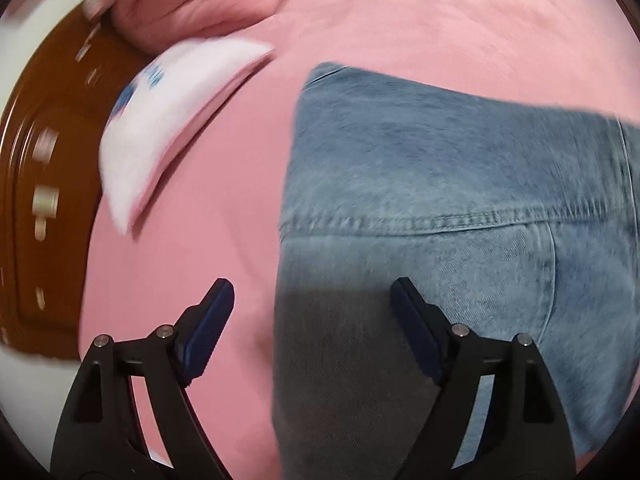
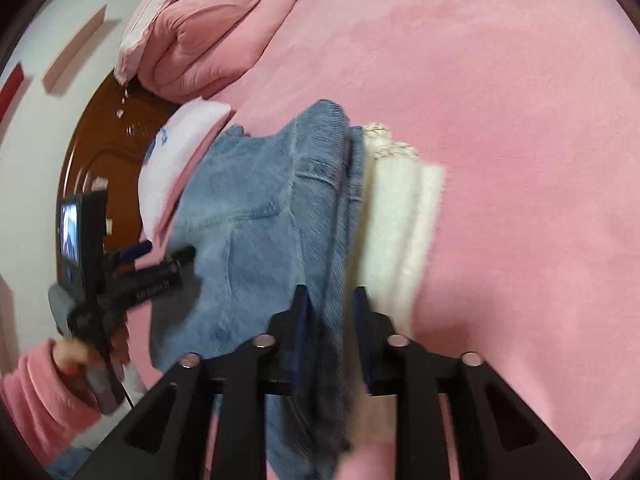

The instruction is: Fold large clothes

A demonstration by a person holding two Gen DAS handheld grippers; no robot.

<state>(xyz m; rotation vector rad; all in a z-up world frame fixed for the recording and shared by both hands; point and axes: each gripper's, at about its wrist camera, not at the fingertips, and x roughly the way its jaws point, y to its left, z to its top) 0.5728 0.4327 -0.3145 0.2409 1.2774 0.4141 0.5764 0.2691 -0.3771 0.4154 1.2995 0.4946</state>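
The left black two-finger gripper [image 1: 312, 312] hovers over the pink bed cover [image 1: 440, 20], fingers pointing forward and down. Its blue-padded fingers [image 1: 208, 332] are spread wide and hold nothing; the right-hand finger hangs over the near edge of the light-blue folded denim garment [image 1: 460, 184], whether touching cannot be told. In the right wrist view the same tool [image 2: 160, 258] appears to the left of the denim, gripped by a hand [image 2: 80, 354] in a pink sleeve [image 2: 36, 392].

The right black two-finger gripper [image 2: 330, 292] is level with the bed and pinches a bunched fold of the denim [image 2: 248, 216] between nearly closed fingers. The garment extends forward from that grip, flat on the cover.

Just right of the pinched fold lies one cream knitted folded cloth [image 2: 400, 216], touching the denim. Ahead and left of both grippers lies one white pillow with blue print [image 1: 168, 120], and beyond it one rolled pink quilt [image 2: 208, 32]. One brown wooden headboard [image 1: 52, 152] stands to the far left.
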